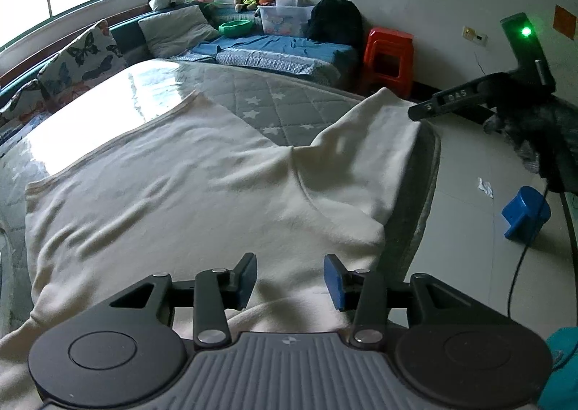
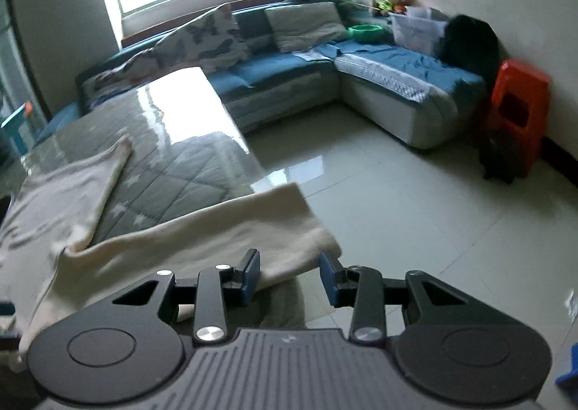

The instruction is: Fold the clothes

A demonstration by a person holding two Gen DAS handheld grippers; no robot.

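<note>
A cream sweater (image 1: 188, 189) lies spread flat on a grey quilted table top (image 1: 260, 95), its body running away from me and one sleeve (image 1: 365, 142) reaching the table's right edge. My left gripper (image 1: 290, 278) hovers open over the near hem, blue pads apart, nothing between them. The right gripper (image 1: 415, 113) shows at the far right by the sleeve's end, held in a dark-gloved hand. In the right wrist view that sleeve (image 2: 231, 229) hangs over the table edge, and my right gripper (image 2: 289, 278) stands open just above its end.
A blue sectional sofa (image 2: 361, 59) with cushions, toys and a clear storage box lines the far wall. A red plastic stool (image 2: 516, 110) stands by the wall. A blue object (image 1: 525, 213) and a cable lie on the glossy tiled floor (image 2: 397, 193).
</note>
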